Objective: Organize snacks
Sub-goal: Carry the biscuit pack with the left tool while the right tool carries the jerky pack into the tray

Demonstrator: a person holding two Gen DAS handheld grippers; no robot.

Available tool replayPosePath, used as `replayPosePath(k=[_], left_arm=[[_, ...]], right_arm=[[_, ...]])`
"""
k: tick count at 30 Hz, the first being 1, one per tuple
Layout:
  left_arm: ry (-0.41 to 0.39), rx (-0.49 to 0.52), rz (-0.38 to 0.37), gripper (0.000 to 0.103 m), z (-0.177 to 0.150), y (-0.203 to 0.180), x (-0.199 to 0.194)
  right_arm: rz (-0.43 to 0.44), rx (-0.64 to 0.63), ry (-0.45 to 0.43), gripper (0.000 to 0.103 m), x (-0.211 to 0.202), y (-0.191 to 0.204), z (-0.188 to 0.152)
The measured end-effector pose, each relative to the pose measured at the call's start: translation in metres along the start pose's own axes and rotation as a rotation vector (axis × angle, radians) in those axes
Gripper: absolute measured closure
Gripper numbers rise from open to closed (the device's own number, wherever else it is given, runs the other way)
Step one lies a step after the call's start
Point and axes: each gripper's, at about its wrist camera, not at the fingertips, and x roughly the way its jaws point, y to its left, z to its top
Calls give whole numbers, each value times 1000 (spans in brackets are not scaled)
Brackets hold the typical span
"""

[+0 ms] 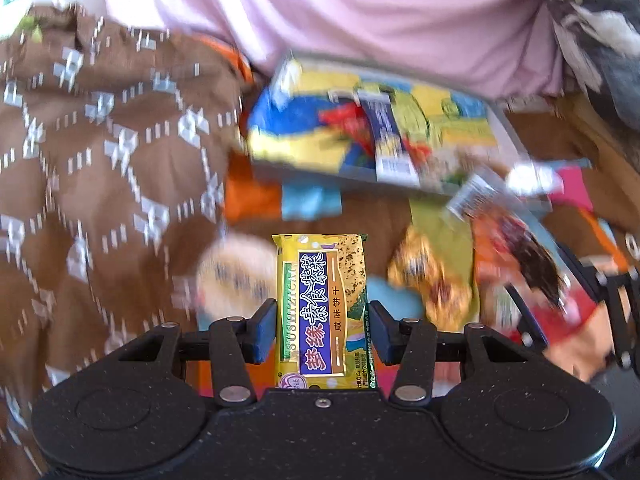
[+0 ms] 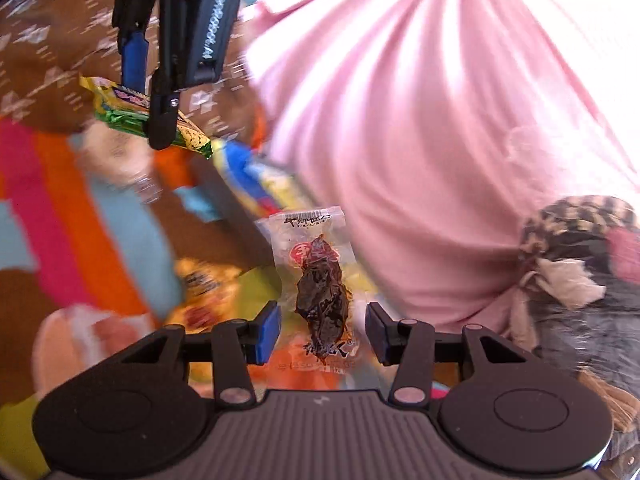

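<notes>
My left gripper (image 1: 322,320) is shut on a yellow cracker packet (image 1: 322,280) with a blue label, which stands upright between the blue pads. My right gripper (image 2: 322,328) is shut on a clear packet of dark dried snack (image 2: 320,288), held in the air. In the right wrist view the left gripper (image 2: 148,108) shows at the upper left, with the yellow packet (image 2: 120,98) across its fingers. Further ahead in the left wrist view, a shallow grey box (image 1: 320,172) holds several blue, yellow and green snack packets. Both views are motion-blurred.
A person in a pink shirt (image 1: 340,8) sits just behind the box. Loose snacks lie on a striped colourful cloth (image 2: 80,220): a pale round packet (image 1: 236,276) and an orange-yellow packet (image 1: 432,280). Brown patterned fabric (image 1: 100,140) fills the left side.
</notes>
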Motion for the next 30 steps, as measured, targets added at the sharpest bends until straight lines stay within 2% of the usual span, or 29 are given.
replayPosePath(k=[5,8,14,16,20,25,30], left_arm=[[-71,-22,33,53,65,-5,-2],[-110,-55,45,53,94,-12,1],[-83,-26,50,53,136,-43,22],[-84,-50,11,53,144,-53,34],[-45,-167,-34,53,154,-66,68],[-46,-127,-49,53,152,-88,96],[-46,-93,-58,53,149,-93,121]], right_arm=[[-133,42,-55,52,20,-28,6],[-180,78,-67,52,34,-48,11],[-225,161,-40,52,63,-77,2],[-238,175,-31,52,74,-80,-5],[-242,196,-4,52,95,-84,-16],[-191,252,27,52,109,-87,-22],[-119,285,44,52,119,-83,-22]])
